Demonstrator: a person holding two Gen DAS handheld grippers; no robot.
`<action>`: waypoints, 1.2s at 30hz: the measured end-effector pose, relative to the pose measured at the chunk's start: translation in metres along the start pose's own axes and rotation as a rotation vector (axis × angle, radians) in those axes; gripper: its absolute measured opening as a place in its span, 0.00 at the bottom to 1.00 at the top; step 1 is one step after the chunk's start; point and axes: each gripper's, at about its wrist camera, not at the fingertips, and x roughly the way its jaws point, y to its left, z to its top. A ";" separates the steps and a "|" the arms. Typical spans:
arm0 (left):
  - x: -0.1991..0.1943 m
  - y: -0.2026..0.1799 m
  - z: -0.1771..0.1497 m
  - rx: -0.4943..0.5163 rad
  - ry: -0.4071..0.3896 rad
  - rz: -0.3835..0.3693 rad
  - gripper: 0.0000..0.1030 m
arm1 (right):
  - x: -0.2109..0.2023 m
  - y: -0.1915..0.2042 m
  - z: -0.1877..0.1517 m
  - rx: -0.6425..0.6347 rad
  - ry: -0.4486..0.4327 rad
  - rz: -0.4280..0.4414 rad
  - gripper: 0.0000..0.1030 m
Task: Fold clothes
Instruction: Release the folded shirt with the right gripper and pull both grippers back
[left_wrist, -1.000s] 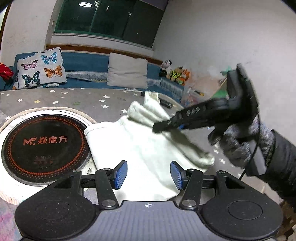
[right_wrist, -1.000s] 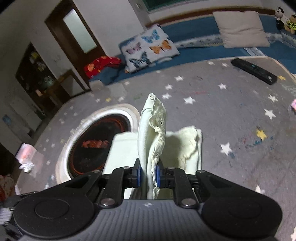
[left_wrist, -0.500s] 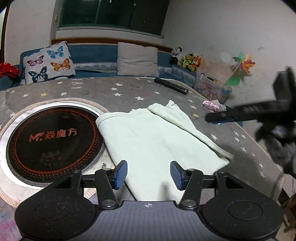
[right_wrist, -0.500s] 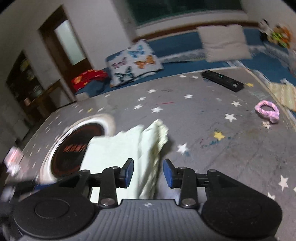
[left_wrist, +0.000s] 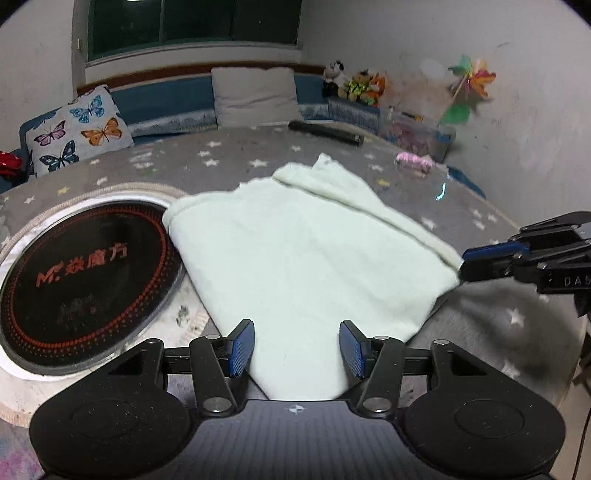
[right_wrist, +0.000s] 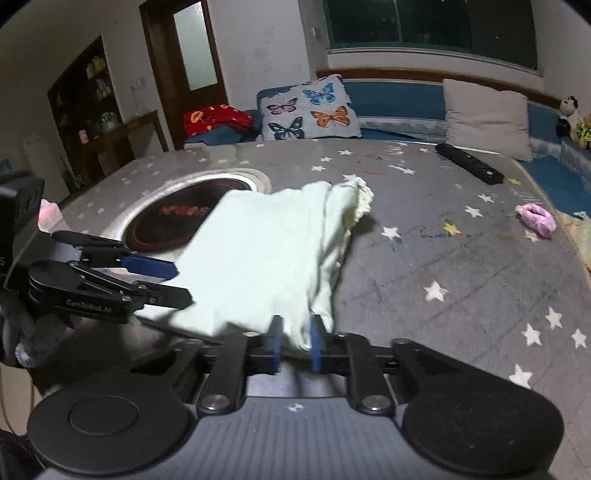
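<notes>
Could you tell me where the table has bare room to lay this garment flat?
Free patch: star-patterned tablecloth between the pale green garment, remote control and pink hair tie. Crowded: the left side, where the induction cooktop lies partly under the garment.

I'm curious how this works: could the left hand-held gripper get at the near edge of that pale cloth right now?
Probably yes. The left hand-held gripper is open, its fingers straddling the pale green cloth's near edge, with nothing between them.

The table (right_wrist: 461, 266) had a grey cover printed with stars. A round black hotplate (left_wrist: 85, 269) sat in it. On it lay a pale folded cloth (left_wrist: 303, 258), a black remote (right_wrist: 469, 168) and a pink hair tie (right_wrist: 536, 218).
</notes>
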 end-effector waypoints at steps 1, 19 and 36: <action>0.001 -0.001 -0.001 0.009 -0.002 0.004 0.52 | -0.001 -0.002 -0.002 0.008 -0.004 -0.014 0.04; 0.004 -0.006 -0.001 0.055 0.013 0.031 0.53 | -0.009 -0.011 -0.014 0.015 -0.088 0.015 0.24; 0.005 -0.005 -0.001 0.065 0.004 0.031 0.53 | -0.016 -0.051 -0.028 0.263 -0.081 -0.008 0.06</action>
